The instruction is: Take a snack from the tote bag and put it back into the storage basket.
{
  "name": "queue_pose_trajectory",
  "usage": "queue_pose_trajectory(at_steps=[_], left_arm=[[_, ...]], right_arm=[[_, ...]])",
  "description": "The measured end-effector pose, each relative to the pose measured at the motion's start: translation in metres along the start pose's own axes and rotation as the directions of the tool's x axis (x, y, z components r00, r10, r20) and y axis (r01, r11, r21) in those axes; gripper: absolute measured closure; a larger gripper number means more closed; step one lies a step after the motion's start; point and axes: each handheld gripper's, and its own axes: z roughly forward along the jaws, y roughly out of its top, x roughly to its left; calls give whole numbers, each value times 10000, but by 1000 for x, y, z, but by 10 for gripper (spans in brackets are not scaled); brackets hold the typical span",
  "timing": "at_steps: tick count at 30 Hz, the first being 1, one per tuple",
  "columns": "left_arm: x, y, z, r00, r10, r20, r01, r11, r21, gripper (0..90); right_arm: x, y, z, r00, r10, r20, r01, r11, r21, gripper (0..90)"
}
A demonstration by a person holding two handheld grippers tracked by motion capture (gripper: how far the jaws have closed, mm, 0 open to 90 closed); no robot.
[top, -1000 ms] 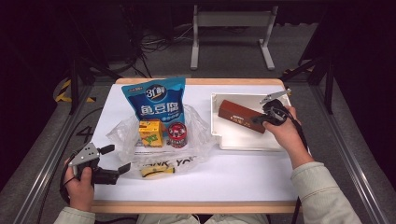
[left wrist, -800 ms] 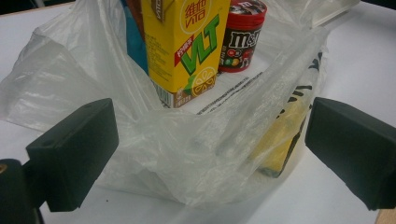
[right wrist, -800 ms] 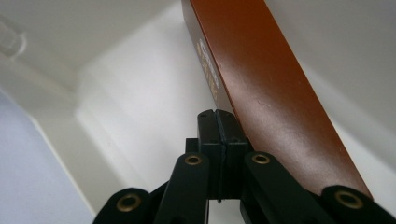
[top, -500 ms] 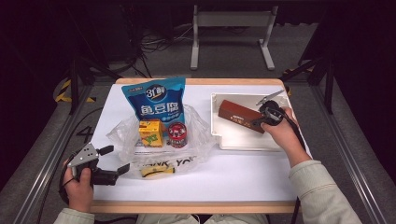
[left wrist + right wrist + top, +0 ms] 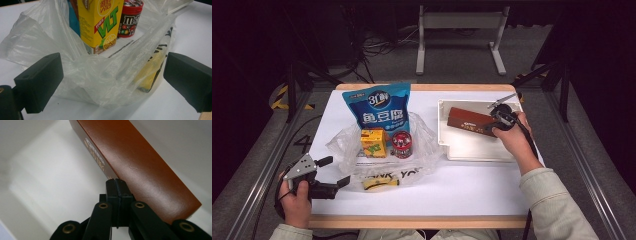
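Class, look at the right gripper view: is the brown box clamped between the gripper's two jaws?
No, the right gripper has its jaws pressed together with nothing between them, beside the brown box.

Left hand-held gripper (image 5: 332, 172): black body topped by a grey three-cornered plate, with two blocky matte-black jaws, each pad bearing a small round recess. Right hand-held gripper (image 5: 116, 185): slim black linkage arms joined by brass-coloured rivets, flat black pads, a silver metal part on top. Black cables trail from both. The person wears pale grey-green long sleeves.
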Motion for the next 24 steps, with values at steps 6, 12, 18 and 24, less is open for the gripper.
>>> queue_pose_trajectory(at_steps=[6,12,18,24], left_arm=[[0,0,1,10000,56,11,-56,10000,38,34],[0,1,1,9999,124,23,-124,9999,60,34],[0,1,1,10000,76,30,-76,9999,110,34],[0,1,2,10000,75,38,-76,9999,74,34]], right_arm=[[-8,1,4,9992,286,283,-288,9995,86,900],[-13,3,6,9977,561,389,-567,9983,138,900],[-18,4,8,9952,857,482,-862,9962,80,900],[-23,3,9,9925,1048,622,-1051,9945,7,900]])
